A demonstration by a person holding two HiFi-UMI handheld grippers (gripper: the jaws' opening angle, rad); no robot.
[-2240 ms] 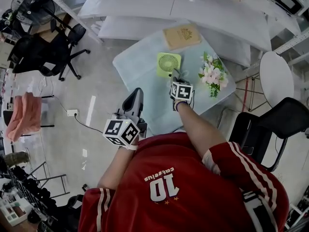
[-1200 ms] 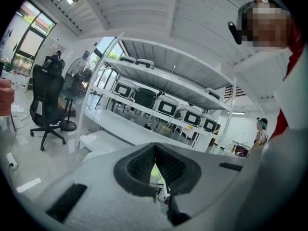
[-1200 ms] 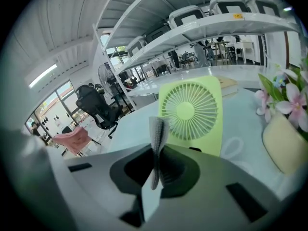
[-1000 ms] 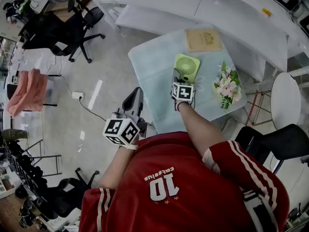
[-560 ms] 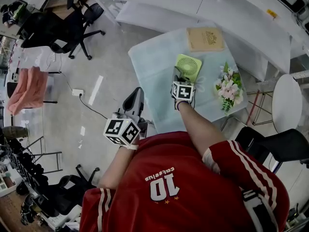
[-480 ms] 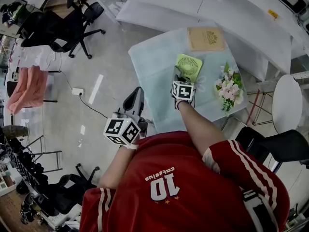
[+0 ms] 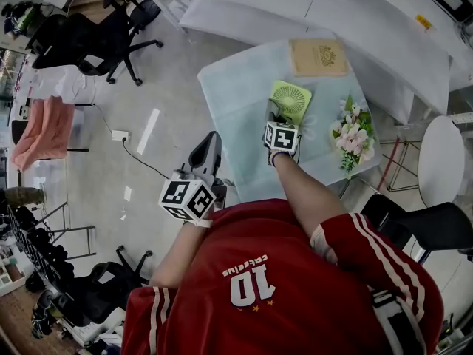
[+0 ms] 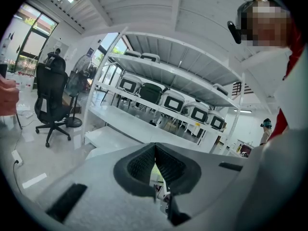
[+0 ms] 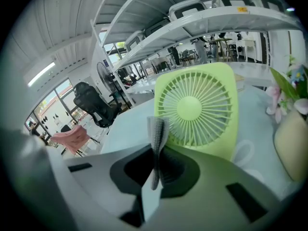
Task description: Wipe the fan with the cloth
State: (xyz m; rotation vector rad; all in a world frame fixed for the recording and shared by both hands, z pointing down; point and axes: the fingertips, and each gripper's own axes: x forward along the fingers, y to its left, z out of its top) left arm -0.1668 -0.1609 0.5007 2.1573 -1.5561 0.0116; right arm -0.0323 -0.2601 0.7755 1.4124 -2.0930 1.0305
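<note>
Fan (image 7: 290, 99): green and square-framed. It stands on the far half of the pale desk (image 7: 236, 109), with its round grille (image 9: 197, 107) turned toward you.
Cloth (image 9: 157, 134): a folded grey ribbed strip that rises from the jaws. Its top edge overlaps the fan's left frame in the right gripper view, but contact cannot be told.
Right hand-held gripper (image 7: 275, 117): your jaws are pinching the cloth at its lower fold.
Bearing: the fan lies straight ahead of your right hand-held gripper, just beyond the tips. Its flat face is square to your reach, so a short push forward should likely land the cloth on the grille.
Left hand-held gripper (image 7: 209, 148): the jaws are pressed together on nothing. You hold it off the desk's near left edge, above the floor and well apart from the fan.
Nearer hand: your right.
Room: bare desk is open to the fan's left. Flowers (image 7: 353, 140) stand near on its right, and a tan book (image 7: 319, 56) lies behind it. A white cord loop (image 9: 243, 153) sits by its lower right corner.
Risk: the fan looks light, so pressing may tip or slide it backward.
</note>
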